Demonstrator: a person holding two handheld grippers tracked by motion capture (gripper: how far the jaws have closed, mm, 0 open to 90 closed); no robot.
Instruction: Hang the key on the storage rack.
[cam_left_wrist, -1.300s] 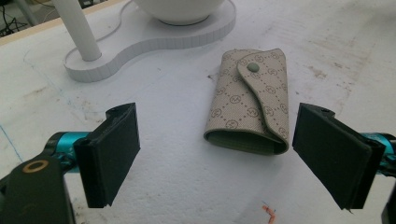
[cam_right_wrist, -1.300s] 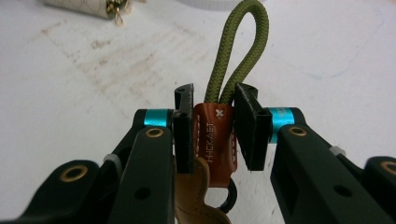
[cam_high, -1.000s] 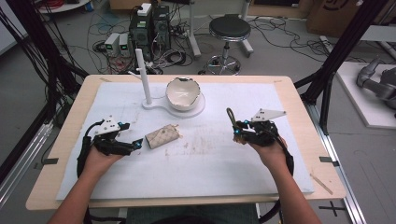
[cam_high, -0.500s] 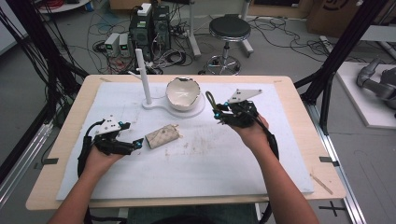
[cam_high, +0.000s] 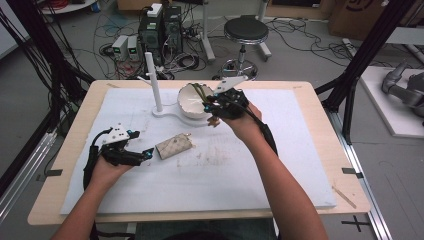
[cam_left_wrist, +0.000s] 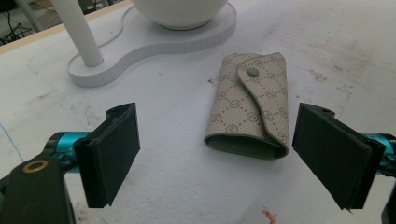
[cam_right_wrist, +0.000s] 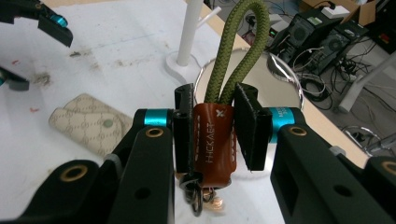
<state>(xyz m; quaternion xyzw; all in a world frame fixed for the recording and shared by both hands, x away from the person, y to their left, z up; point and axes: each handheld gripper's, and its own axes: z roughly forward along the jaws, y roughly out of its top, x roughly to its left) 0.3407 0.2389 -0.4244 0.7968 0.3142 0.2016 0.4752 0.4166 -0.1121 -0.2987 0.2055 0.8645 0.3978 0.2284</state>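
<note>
- High view: right gripper (cam_high: 206, 105) holds a keychain (cam_high: 201, 95) over the bowl (cam_high: 190, 102); left gripper (cam_high: 145, 153) rests on the tabletop (cam_high: 225, 185) beside the pouch (cam_high: 173, 146).
- Left gripper view: fingers (cam_left_wrist: 112, 151) spread around the pouch (cam_left_wrist: 252, 107), not touching. It looks soft and light; take it across its flat sides.
- Right gripper view: fingers (cam_right_wrist: 184, 126) pinch the keychain's leather tab (cam_right_wrist: 213, 140). The cord loop (cam_right_wrist: 233, 51) is floppy, so the tab is the firmer hold.

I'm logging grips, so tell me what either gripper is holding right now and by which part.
The right gripper clamps the keychain by its brown leather tab, green cord loop above. The left gripper is open, holding nothing.
</note>
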